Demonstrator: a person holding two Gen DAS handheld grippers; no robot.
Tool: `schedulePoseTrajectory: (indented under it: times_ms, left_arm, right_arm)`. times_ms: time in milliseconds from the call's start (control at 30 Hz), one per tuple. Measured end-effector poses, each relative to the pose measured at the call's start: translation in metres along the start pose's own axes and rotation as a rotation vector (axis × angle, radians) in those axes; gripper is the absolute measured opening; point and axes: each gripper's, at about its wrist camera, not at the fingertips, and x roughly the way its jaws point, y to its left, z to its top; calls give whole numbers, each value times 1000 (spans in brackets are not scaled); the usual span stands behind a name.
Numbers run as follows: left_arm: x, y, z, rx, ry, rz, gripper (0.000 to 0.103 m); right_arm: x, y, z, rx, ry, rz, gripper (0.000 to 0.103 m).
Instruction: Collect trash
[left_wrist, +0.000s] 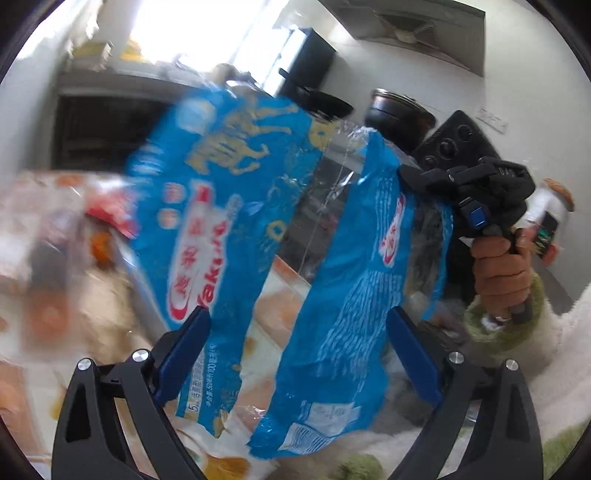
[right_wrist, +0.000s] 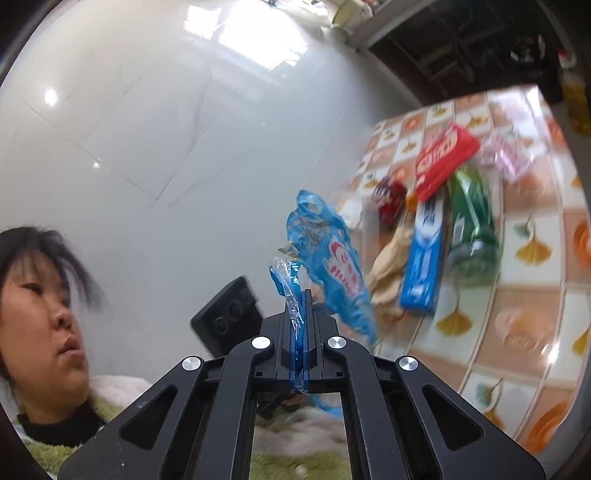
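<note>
The blue plastic wrapper (left_wrist: 332, 295) is hanging right in front of the left wrist camera, drooping in the air between the spread blue fingers (left_wrist: 184, 354) of the left gripper (left_wrist: 299, 350), which are standing released and, as far as the blurred view shows, not pressing on it. At its upper right edge the right gripper (right_wrist: 303, 310) is clenching the wrapper (right_wrist: 328, 254), its two fingers pressed together on a crumpled strip of clear and blue film. The person's right hand (left_wrist: 498, 273) is gripping that tool's handle on the right. Beyond the wrapper, on the table with the orange-patterned cloth (right_wrist: 517, 332), more trash is lying close together: a blue toothpaste box (right_wrist: 423, 254), a green bottle (right_wrist: 474, 225) just right of it, a red box (right_wrist: 445, 158) farther off, a red can (right_wrist: 388, 199) to the left, and a beige crumpled wrapper (right_wrist: 388, 266) near the blue box.
</note>
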Motion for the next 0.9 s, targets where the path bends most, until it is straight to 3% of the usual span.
schedulePoseTrajectory:
  times_ms: [100,200,367,467,633,700,767,900]
  left_arm:
    - [16,2,-13,-49,66,-42,93]
    - [25,3,-23,-88,94,-66,82]
    - [30,17,-33,-196,112,-53,43]
    - [34,29,-41,-242,144,-4,31]
    - [42,32,-53,-251,199,71,32]
    - [45,30,-56,-230,225,102,41]
    - [41,27,-59,-217,235,155,58]
    - [25,27,-62,-189,243,228,73]
  right_arm:
    - [17,-15,-12,60,38,49,1]
    - [32,-25,-17,91,60,74,1]
    - [66,-44,-11,105,85,-28,1]
    - [93,-59,-10,93,115,-123,1]
    - [133,-88,-19,99,203,-232,1]
    - [145,-94,-19,84,232,-264,1]
    - [153,-96,-21,72,264,-297,1]
    - [171,-102,-22,62,322,-345,1]
